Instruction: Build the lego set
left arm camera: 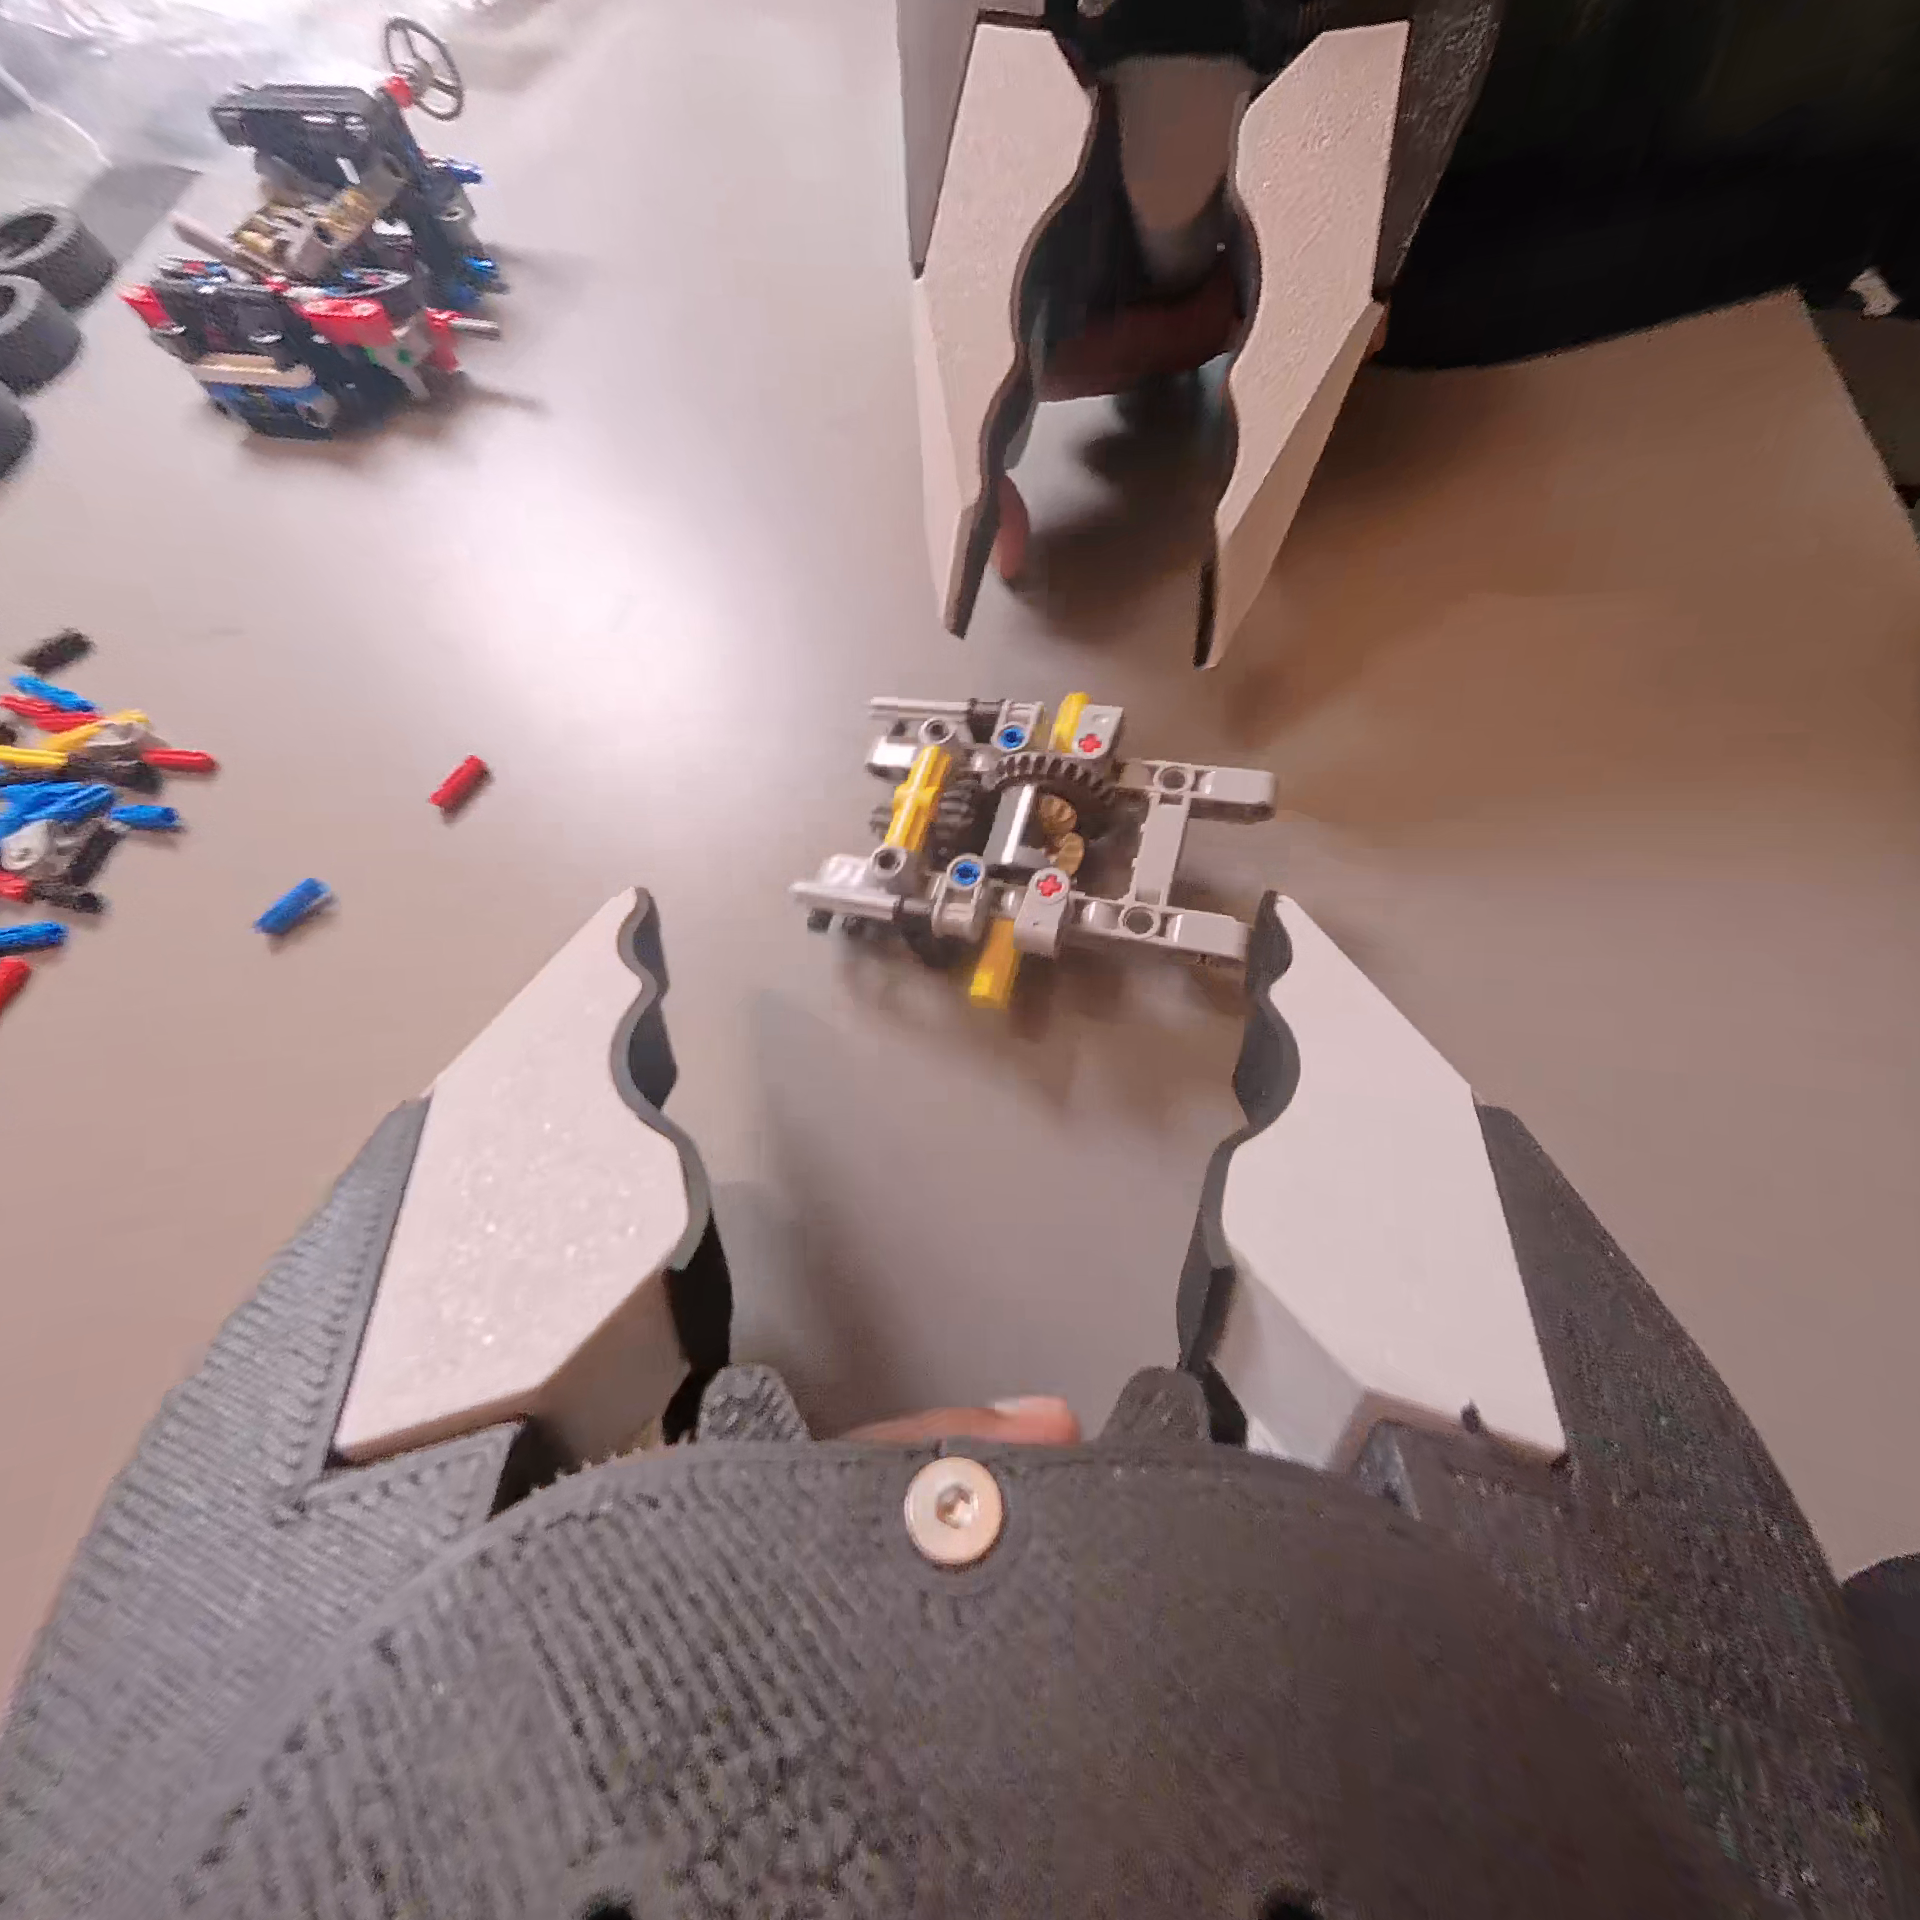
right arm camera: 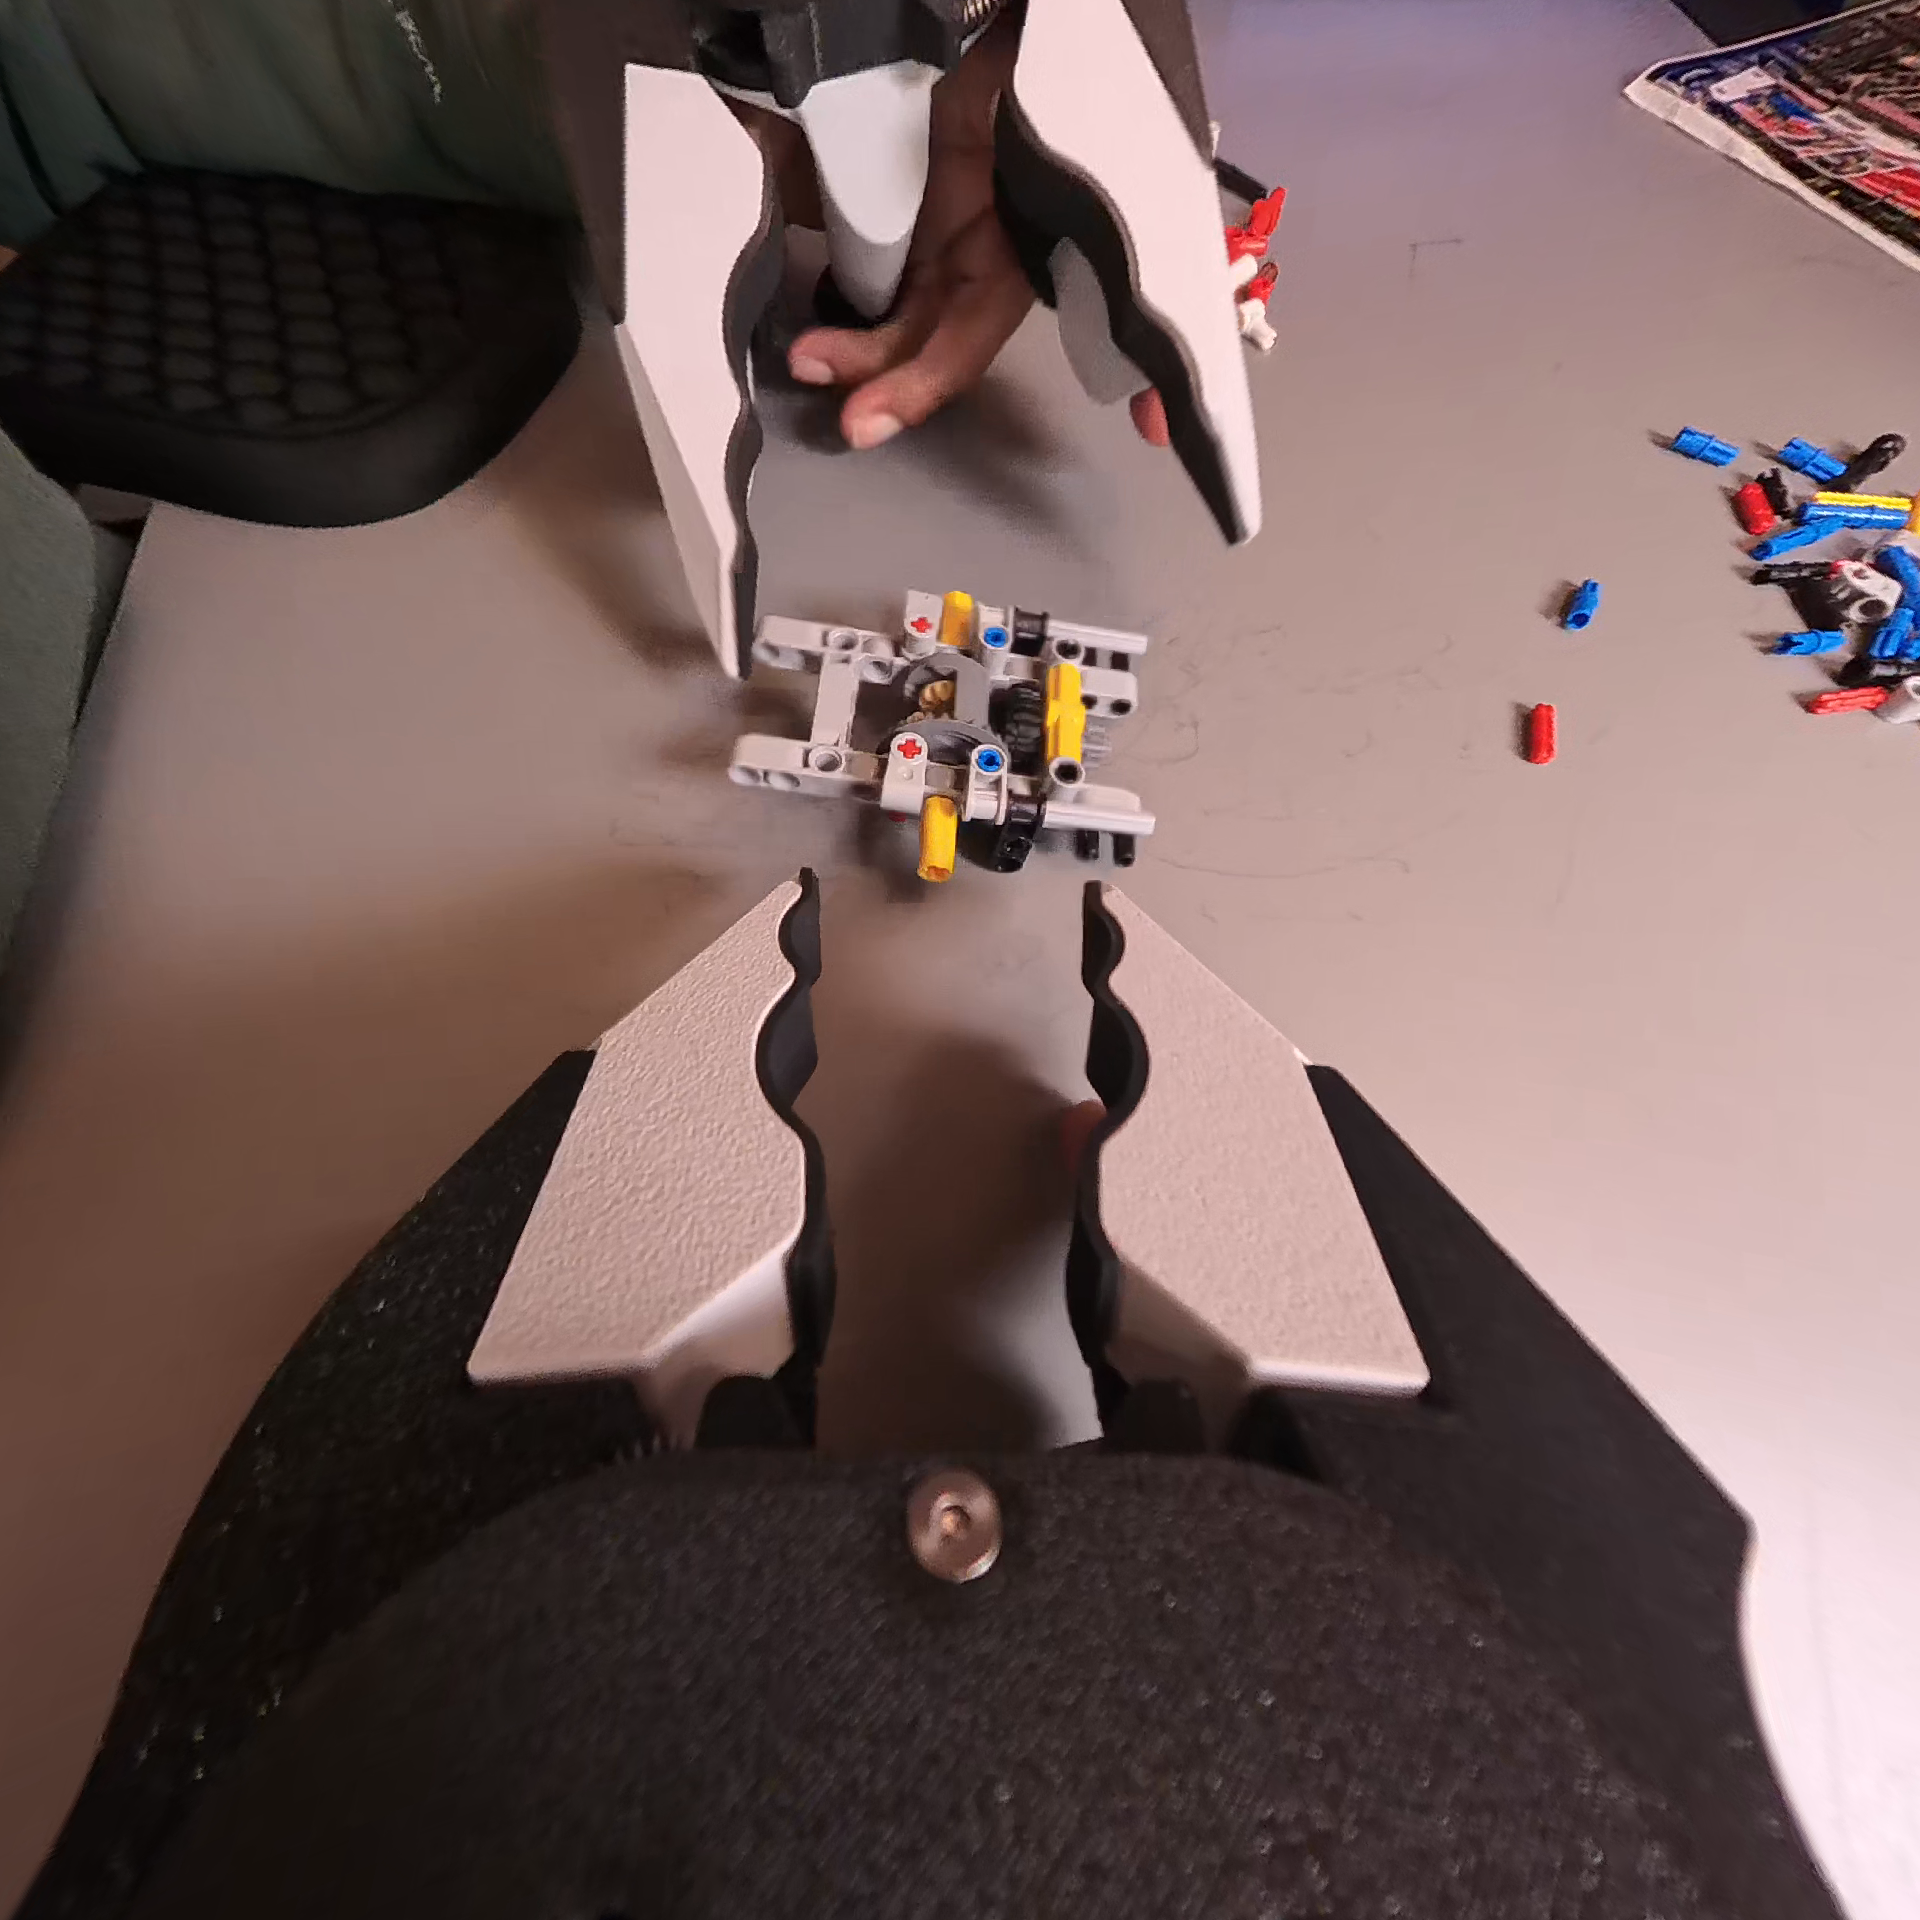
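Here both grippers are rough black printed plastic with smooth pale-grey fingers edged in wavy black rubber. The left gripper [left arm camera: 956, 914] is spread wide and empty; the right gripper [right arm camera: 945, 894] is parted more narrowly, also empty. Between them on the matte grey table [left arm camera: 623, 582] lies the lego assembly [left arm camera: 1029, 831]: a flat light-grey beam frame around dark gears, with yellow axles, blue pins and red cross ends. The left gripper's right fingertip sits just beside the frame's end. Well apart lie a loose red pin [left arm camera: 458, 781], a blue pin [left arm camera: 295, 904], a heap of pins [left arm camera: 73, 790], a larger built chassis [left arm camera: 322, 260], black tyres [left arm camera: 47, 281] and a printed booklet [right arm camera: 1808, 114].
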`<state>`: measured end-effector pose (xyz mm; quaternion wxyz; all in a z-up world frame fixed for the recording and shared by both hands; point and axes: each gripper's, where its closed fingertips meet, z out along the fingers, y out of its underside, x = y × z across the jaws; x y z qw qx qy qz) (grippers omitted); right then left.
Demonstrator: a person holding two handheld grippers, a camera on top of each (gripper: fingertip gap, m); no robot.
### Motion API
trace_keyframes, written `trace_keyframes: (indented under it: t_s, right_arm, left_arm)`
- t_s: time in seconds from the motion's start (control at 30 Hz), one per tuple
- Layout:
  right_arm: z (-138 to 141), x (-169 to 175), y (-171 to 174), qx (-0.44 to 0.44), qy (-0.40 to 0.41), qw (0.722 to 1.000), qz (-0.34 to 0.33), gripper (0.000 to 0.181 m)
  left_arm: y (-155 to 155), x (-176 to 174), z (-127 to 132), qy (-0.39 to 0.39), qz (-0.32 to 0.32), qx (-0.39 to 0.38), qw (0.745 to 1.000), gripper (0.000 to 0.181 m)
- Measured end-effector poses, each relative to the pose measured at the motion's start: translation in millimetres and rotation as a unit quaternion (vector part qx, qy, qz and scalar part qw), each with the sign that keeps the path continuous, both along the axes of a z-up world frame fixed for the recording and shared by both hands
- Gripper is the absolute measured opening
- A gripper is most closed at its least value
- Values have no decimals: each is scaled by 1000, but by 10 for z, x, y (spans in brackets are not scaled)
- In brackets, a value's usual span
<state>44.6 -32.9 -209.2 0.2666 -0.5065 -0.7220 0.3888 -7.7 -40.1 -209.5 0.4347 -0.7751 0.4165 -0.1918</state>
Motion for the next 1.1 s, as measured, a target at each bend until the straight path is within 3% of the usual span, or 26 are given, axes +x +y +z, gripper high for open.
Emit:
trace_keyframes:
  t_s: [0.2,0.37,0.5,0.57,0.67,0.73,0.83,1.0,1.1]
  right_arm:
    - [-19,-85,140,70,-32,996,45,56]
    - [-87,-225,134,112,-70,986,106,54]
    - [-114,-239,104,118,-68,985,103,38]
    - [-101,-249,216,144,-59,986,67,31]
    - [-23,-299,669,208,-47,975,-56,28]
    - [69,-268,808,210,-39,972,-101,28]
    - [167,-167,647,157,-49,981,-107,30]
    - [144,16,86,21,-105,981,-164,67]
    - [96,61,-194,7,-102,972,-213,81]
  left_arm:
    - [38,-283,145,-27,45,2,999,107]
    - [146,-554,133,-29,102,21,994,71]
    - [131,-562,90,-39,98,6,994,62]
    - [93,-511,60,-38,84,-7,996,63]
    - [-1,-385,-25,-18,54,-27,998,60]
    - [-49,-305,-89,9,39,-29,999,59]
    - [-102,-167,-138,34,23,-25,999,43]
    - [-140,39,-184,80,16,-9,997,9]
    - [-156,155,-180,99,22,-7,995,5]
